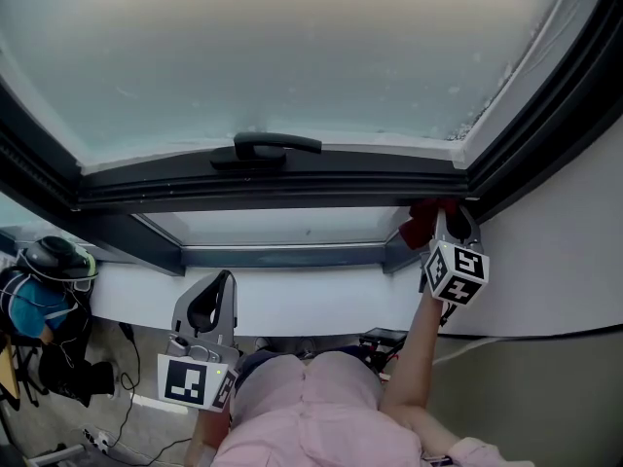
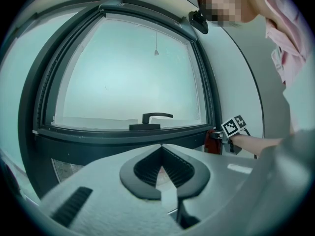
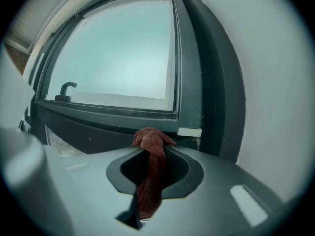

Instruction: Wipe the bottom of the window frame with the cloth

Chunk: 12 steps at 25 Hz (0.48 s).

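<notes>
A dark red cloth (image 3: 150, 178) hangs between the jaws of my right gripper (image 3: 152, 147), which is shut on it. In the head view that gripper (image 1: 446, 214) holds the cloth (image 1: 421, 226) against the right end of the dark window frame's bottom rail (image 1: 292, 189), in the corner by the right upright. The bunched cloth tip touches the rail (image 3: 108, 116) just below the glass. My left gripper (image 1: 225, 282) hangs low at the left, well below the sill and away from the frame. Seen from its own camera, the left gripper (image 2: 161, 149) is shut with nothing in it.
A black window handle (image 1: 274, 146) sits mid-rail above the frosted pane. Below runs a white sill (image 1: 321, 300), and a white wall (image 1: 560, 251) closes the right side. A helmet and bags (image 1: 54, 266) lie on the floor at left, with cables (image 1: 127, 412) nearby.
</notes>
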Each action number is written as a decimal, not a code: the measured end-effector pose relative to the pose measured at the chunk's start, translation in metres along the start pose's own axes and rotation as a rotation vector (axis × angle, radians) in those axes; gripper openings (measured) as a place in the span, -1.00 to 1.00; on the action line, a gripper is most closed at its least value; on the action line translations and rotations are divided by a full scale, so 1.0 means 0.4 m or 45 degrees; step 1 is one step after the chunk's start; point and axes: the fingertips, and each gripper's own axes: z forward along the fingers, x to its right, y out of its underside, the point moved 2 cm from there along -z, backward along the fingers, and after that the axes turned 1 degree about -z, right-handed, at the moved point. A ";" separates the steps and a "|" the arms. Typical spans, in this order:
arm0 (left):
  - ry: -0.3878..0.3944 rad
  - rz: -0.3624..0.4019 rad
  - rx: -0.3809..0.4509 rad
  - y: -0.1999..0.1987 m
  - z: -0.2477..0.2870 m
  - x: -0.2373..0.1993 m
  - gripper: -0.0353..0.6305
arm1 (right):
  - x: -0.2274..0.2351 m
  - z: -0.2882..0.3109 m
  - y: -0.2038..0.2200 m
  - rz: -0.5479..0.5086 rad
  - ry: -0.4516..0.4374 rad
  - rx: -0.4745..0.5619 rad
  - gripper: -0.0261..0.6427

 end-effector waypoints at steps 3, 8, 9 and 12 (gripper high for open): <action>-0.006 -0.001 0.001 0.000 0.004 -0.001 -0.90 | 0.025 0.001 0.002 0.010 0.025 -0.001 -0.74; -0.014 -0.001 0.013 -0.004 0.007 -0.006 -0.90 | 0.031 0.002 0.002 0.009 0.029 0.002 -0.74; -0.016 -0.001 0.015 -0.005 0.006 -0.007 -0.90 | 0.031 0.001 0.002 0.009 0.028 0.001 -0.74; -0.019 -0.001 0.022 -0.007 0.003 -0.007 -0.90 | 0.031 0.001 0.001 0.009 0.029 0.000 -0.74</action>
